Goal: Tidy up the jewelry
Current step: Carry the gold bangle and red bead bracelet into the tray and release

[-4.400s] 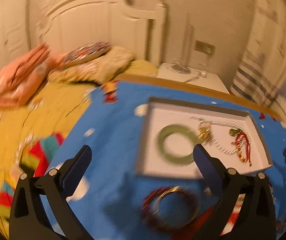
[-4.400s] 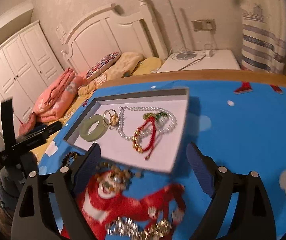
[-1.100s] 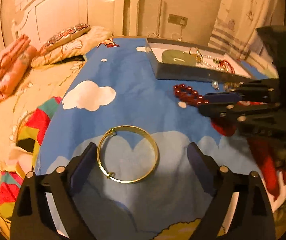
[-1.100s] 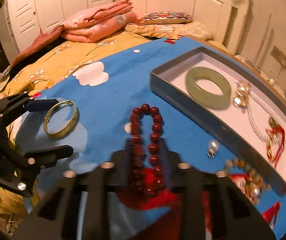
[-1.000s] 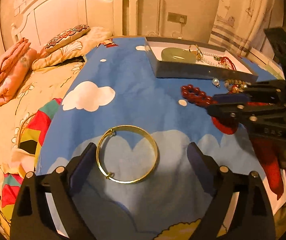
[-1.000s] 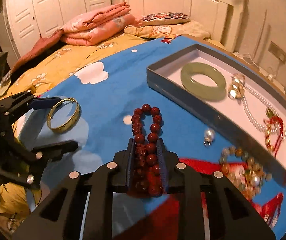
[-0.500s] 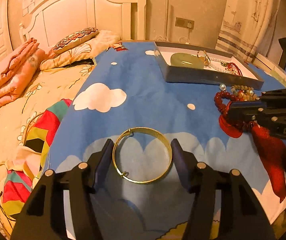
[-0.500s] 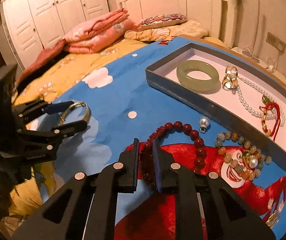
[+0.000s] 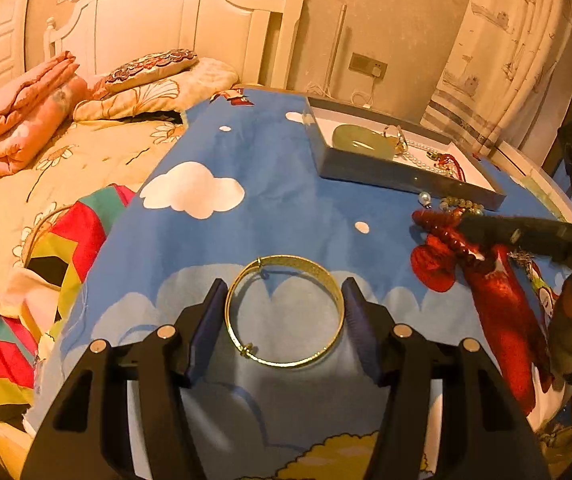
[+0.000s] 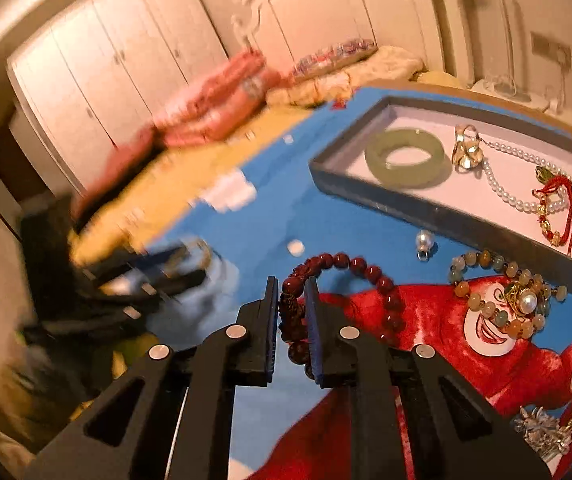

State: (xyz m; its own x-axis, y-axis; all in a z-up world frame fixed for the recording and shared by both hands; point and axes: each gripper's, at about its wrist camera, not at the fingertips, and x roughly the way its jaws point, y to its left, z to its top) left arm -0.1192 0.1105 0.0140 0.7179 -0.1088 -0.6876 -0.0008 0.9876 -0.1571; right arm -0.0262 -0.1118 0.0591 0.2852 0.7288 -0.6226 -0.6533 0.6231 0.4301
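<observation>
two grippers over a blue cartoon-print cloth [image 9: 286, 200] spread on a bed. far left: folded pink blankets [image 9: 18, 120] and a patterned pillow [image 9: 150, 68] against the white headboard [image 9: 166, 20]. left gripper [image 9: 284, 312] low over the cloth, pads closed in against both sides of the gold bangle [image 9: 284, 312], which lies flat on the cloth. clear cloth beyond it up to the tray. right of centre: red bead bracelet [image 10: 342, 280] pinched at one side by the right gripper [image 10: 292, 308], jaws nearly together on the beads, rest of the loop lying toward the tray. between bracelet and tray: a loose pearl drop [image 10: 424, 240] and a mixed stone bracelet [image 10: 502, 296] on the red print. grey tray [image 10: 426, 208] further right, near wall standing between grippers and its contents: green jade bangle [image 10: 404, 156], gold ring [image 10: 466, 152], pearl strand [image 10: 506, 188], red cord bracelet [image 10: 558, 212]. bottom right edge: a silvery tangle [image 10: 546, 428], kind unclear.
</observation>
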